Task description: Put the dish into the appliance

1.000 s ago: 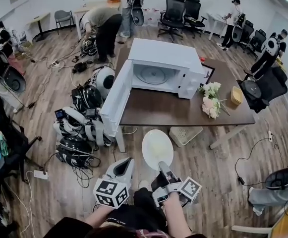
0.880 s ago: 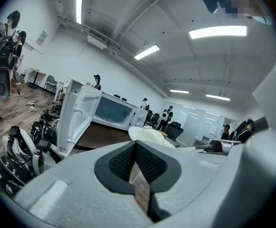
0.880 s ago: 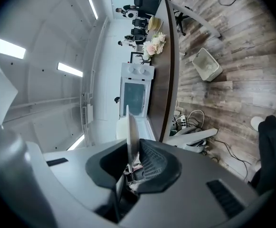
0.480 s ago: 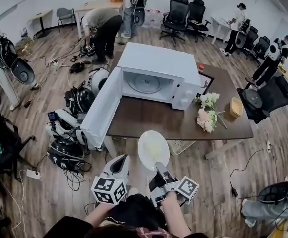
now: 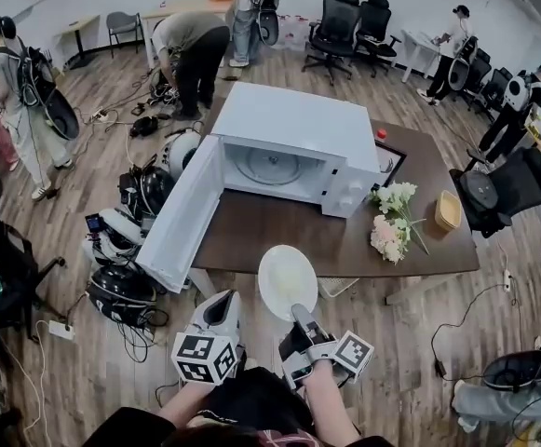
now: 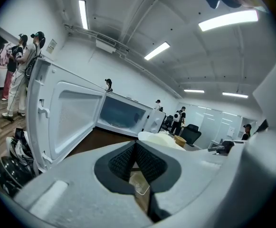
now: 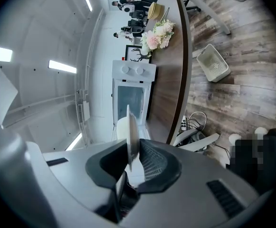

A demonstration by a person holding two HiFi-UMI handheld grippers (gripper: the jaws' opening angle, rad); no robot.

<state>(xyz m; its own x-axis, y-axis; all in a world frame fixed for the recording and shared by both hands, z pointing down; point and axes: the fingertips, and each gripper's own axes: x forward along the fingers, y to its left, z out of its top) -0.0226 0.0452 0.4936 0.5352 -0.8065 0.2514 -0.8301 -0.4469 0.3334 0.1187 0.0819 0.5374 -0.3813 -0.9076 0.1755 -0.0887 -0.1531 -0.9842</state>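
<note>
A white microwave (image 5: 293, 124) stands on a brown table (image 5: 279, 231) with its door (image 5: 182, 217) swung wide to the left and its cavity (image 5: 275, 168) showing a glass turntable. My right gripper (image 5: 298, 313) is shut on the near rim of a white plate (image 5: 289, 280), which hangs at the table's front edge. In the right gripper view the plate (image 7: 132, 132) stands edge-on between the jaws of the right gripper (image 7: 133, 158). My left gripper (image 5: 223, 298) hovers beside it on the left, shut and empty. In the left gripper view the left gripper (image 6: 135, 148) faces the open microwave (image 6: 121, 115).
A bunch of flowers (image 5: 391, 222) and a small tan bowl (image 5: 448, 210) sit on the table's right side. A white basket (image 7: 214, 63) lies on the floor under the table. Helmets and cables (image 5: 121, 287) are heaped on the floor left of the door. Several people and office chairs stand around the room.
The table and microwave have come closer and lower in the head view. The plate now overlaps the table's front edge. Both grippers keep their pose.
</note>
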